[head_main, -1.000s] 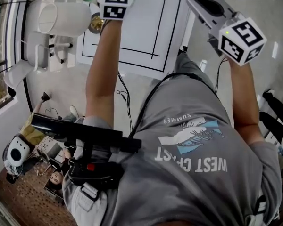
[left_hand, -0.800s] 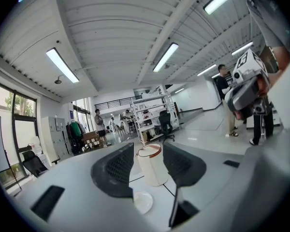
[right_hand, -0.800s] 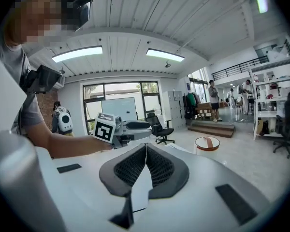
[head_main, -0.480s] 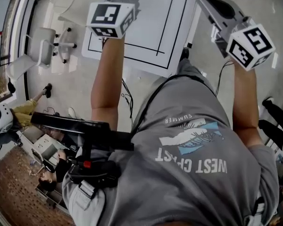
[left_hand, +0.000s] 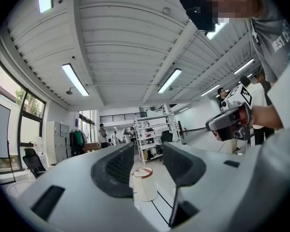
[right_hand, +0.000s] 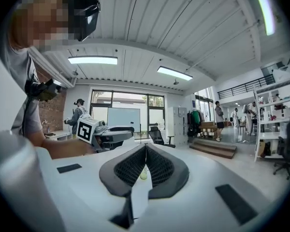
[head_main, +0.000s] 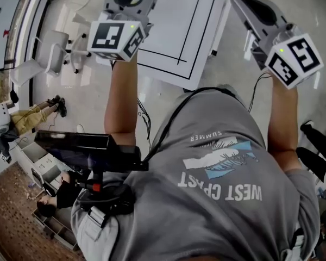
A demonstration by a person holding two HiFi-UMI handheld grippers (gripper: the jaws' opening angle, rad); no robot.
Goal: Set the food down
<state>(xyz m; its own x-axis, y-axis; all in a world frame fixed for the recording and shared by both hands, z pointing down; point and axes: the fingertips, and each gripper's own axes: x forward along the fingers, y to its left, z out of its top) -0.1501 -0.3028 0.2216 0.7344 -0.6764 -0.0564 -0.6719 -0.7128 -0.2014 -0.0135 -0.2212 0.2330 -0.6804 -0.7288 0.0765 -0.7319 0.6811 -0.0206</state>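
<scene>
A person in a grey T-shirt holds 2 grippers up over a white table marked with black lines. The room is an open workshop with a grey floor, a ribbed ceiling hung with strip lights, and metal shelving at the far end. The left gripper is released, its jaws apart and bare. Beyond them a white red-rimmed cylinder stands on the table. The right gripper is clenched tip to tip, gripping nothing. The food cannot be made out in any view.
</scene>
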